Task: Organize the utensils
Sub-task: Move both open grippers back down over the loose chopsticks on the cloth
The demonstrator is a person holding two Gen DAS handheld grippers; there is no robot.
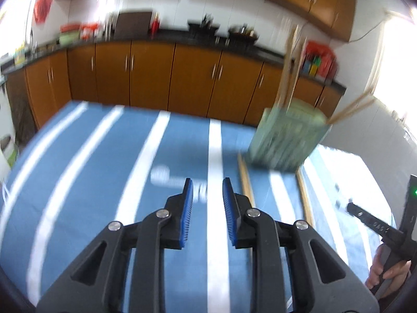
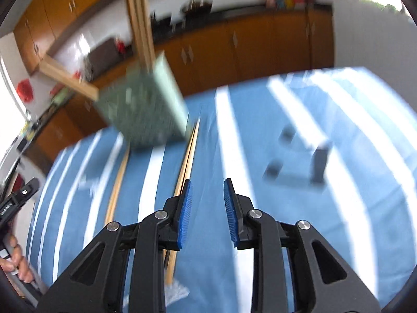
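Daylit, bright. Windows blow out at both views' upper corners; glare washes the striped tablecloth [image 2: 338, 99] far right. Heavy motion blur on the green utensil holder [image 1: 286, 138] and cabinets [image 1: 151, 75]. Fisheye bends edges, corners vignetted.

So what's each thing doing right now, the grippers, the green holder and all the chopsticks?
left gripper: open, empty
right gripper: open, empty
green holder: upright on the striped cloth, chopsticks inside
loose chopsticks: lying flat on the cloth
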